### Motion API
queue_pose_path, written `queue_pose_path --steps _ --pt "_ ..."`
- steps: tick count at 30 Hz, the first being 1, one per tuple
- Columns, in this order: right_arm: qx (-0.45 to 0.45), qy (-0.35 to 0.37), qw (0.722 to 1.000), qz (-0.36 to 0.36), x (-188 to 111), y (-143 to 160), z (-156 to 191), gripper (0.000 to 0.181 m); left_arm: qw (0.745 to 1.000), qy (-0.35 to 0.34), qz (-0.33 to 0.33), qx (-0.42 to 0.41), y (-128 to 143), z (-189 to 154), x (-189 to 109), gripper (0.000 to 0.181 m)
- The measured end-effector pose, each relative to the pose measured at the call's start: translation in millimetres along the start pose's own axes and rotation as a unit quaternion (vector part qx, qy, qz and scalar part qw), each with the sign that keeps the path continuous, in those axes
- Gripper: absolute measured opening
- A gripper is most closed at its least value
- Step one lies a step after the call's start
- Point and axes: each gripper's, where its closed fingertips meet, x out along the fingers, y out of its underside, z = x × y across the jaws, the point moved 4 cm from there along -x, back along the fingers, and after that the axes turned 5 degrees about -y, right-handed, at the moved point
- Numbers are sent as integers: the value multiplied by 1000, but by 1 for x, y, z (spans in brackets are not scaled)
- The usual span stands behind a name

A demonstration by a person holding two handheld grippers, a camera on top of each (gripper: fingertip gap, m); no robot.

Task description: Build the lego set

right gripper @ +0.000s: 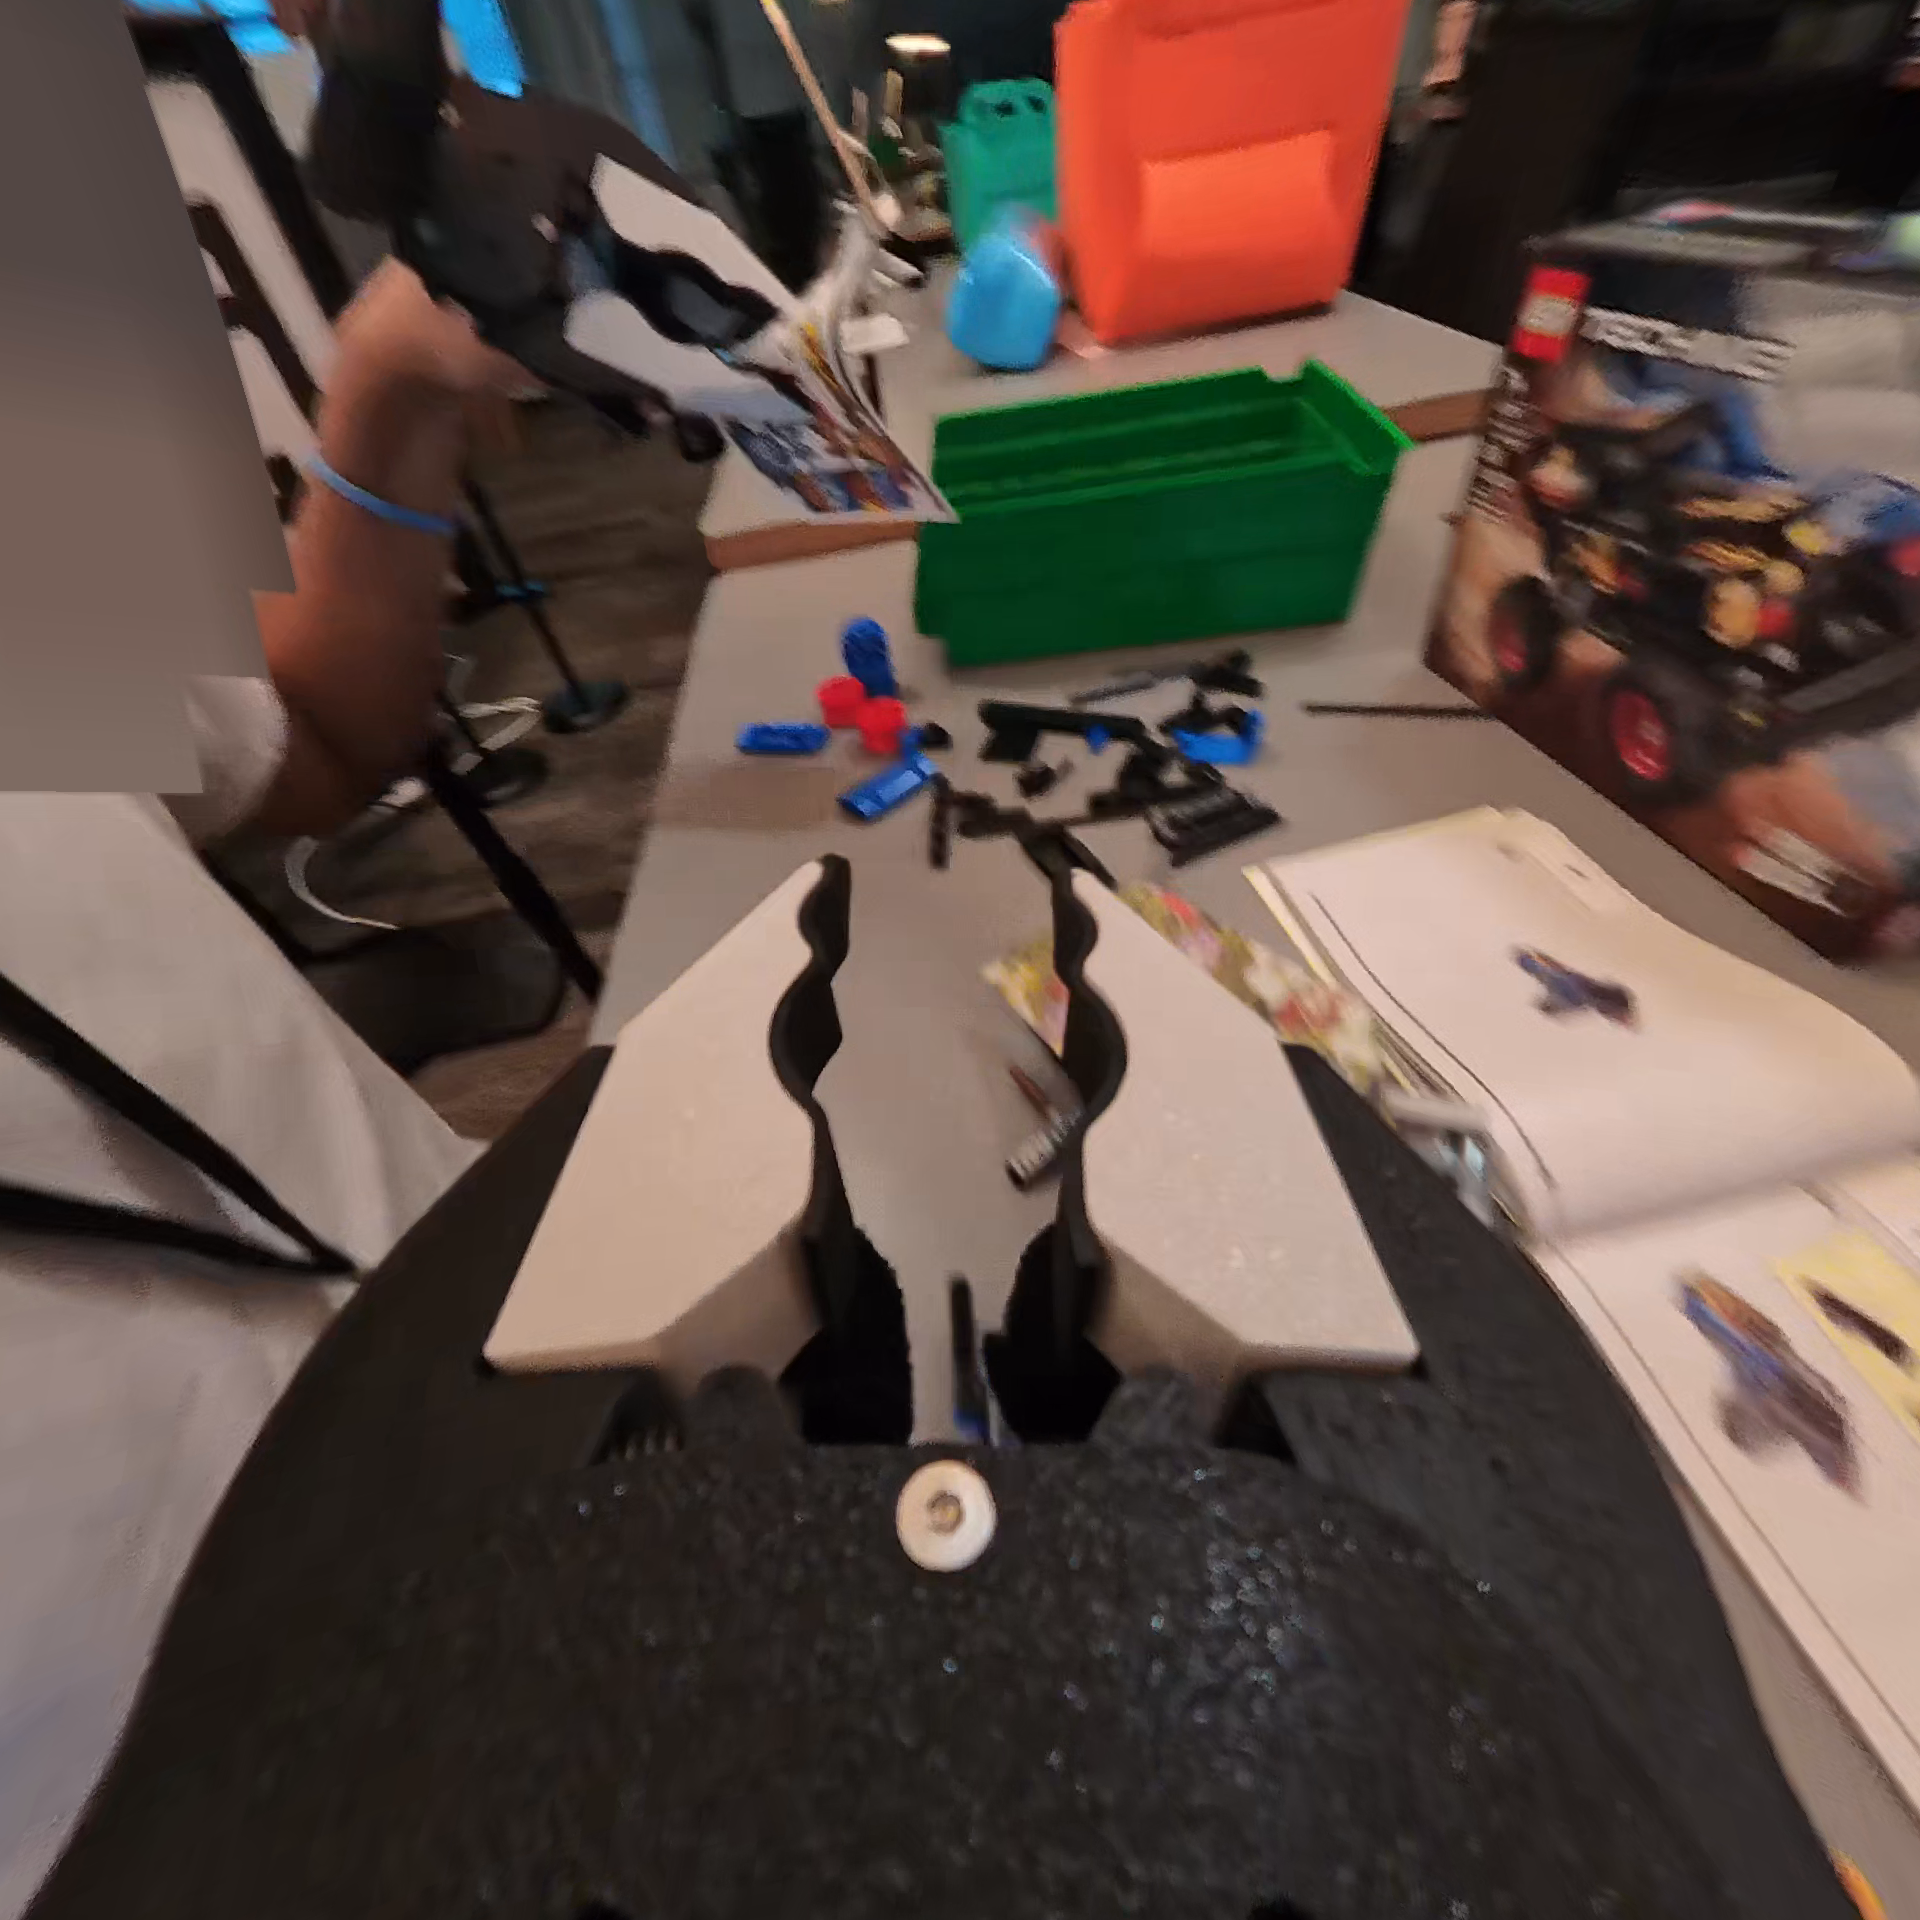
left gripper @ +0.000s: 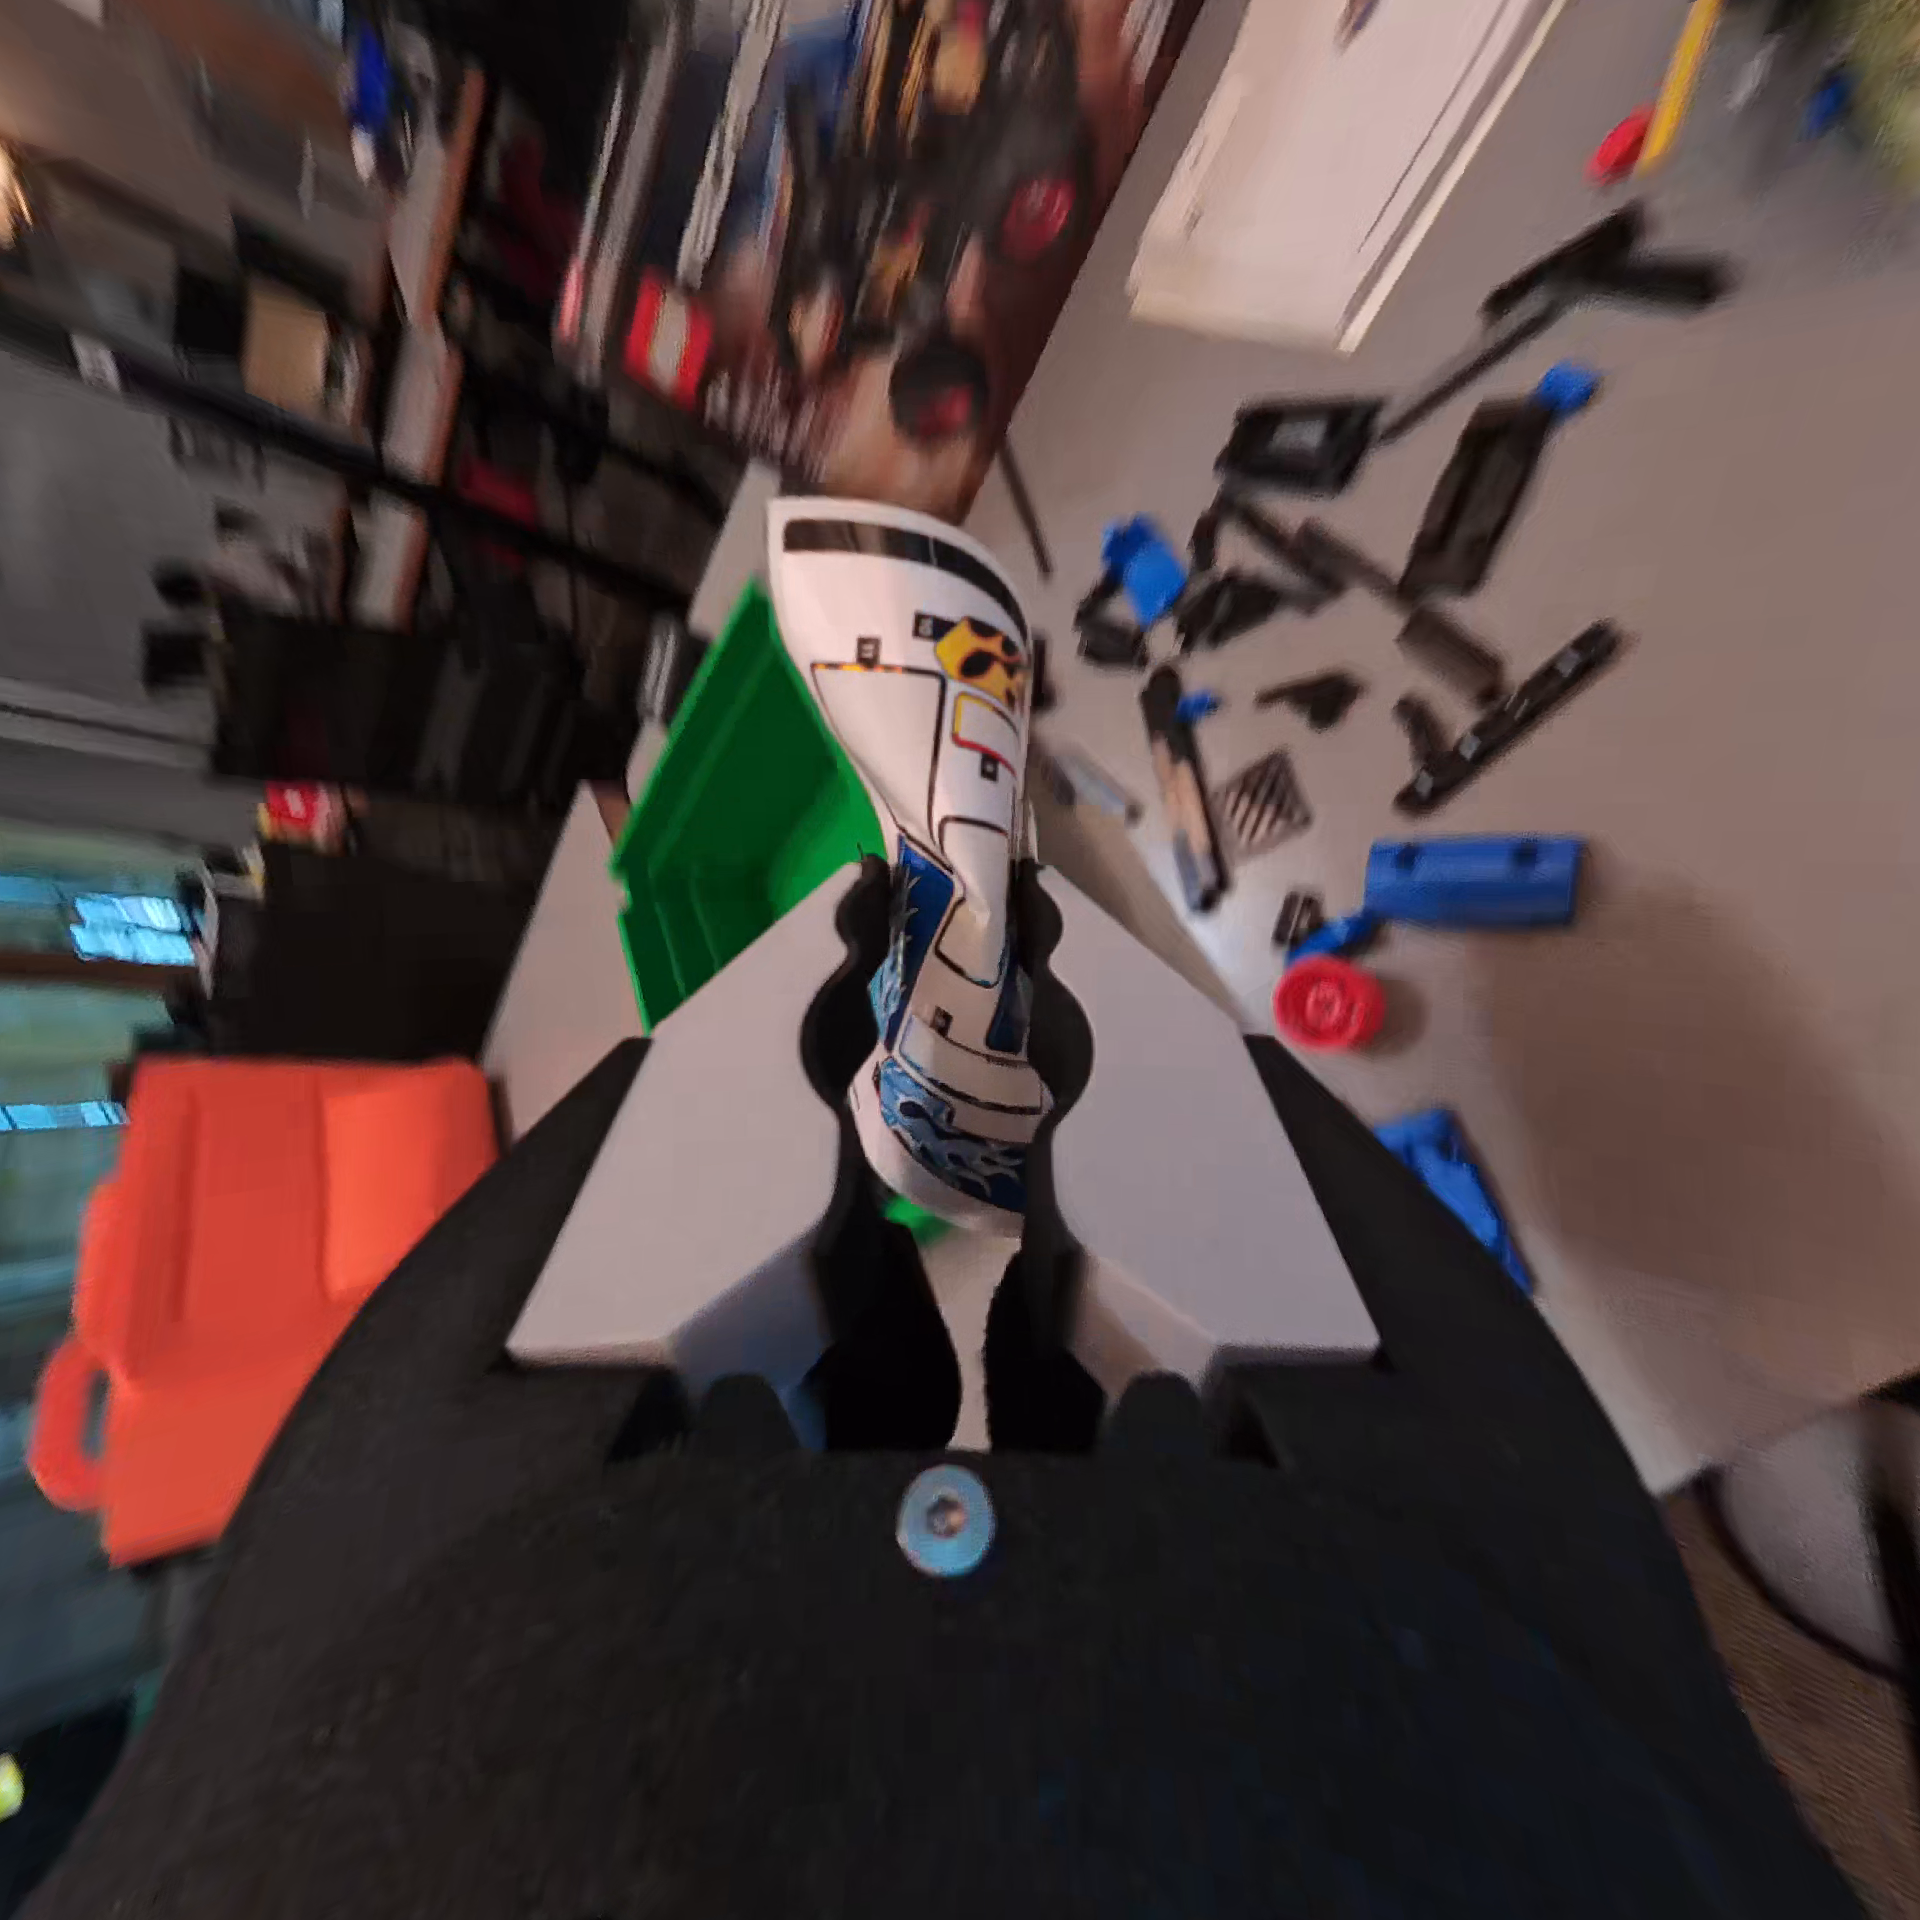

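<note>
Left gripper (left gripper: 951, 894) clamped on curled sticker sheet (left gripper: 935, 831), raised above grey table (left gripper: 1714, 1039); right gripper (right gripper: 951, 883) parted, holding nothing, over the same table; just right of it, open instruction booklet (right gripper: 1558, 1039); beyond, scattered black and blue lego pieces (right gripper: 1091, 748) with red wheels (right gripper: 862, 712); farther, green bin (right gripper: 1143, 520), lego box (right gripper: 1683, 540) at right; orange chair (right gripper: 1216, 166) behind.

Office-like room: cluttered shelving (left gripper: 312, 416), orange armchair (right gripper: 1226, 166).
</note>
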Motion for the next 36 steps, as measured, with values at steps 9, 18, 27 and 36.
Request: queue_pose_path --steps 9,18,27,36 --pt "-7 -70 996 -51 66 -54 17 49 969 80 -193 133 -166 -73 14 22" --pt "14 -16 996 -91 14 -32 4 0 944 155 -290 24 -216 -95 25 58" --pt "156 -63 944 -283 -42 -17 -28 0 757 474 -303 -332 -216 -144 71 71" --pt "198 -73 938 -274 -41 2 -33 1 648 583 -335 -356 -216 -170 63 0"
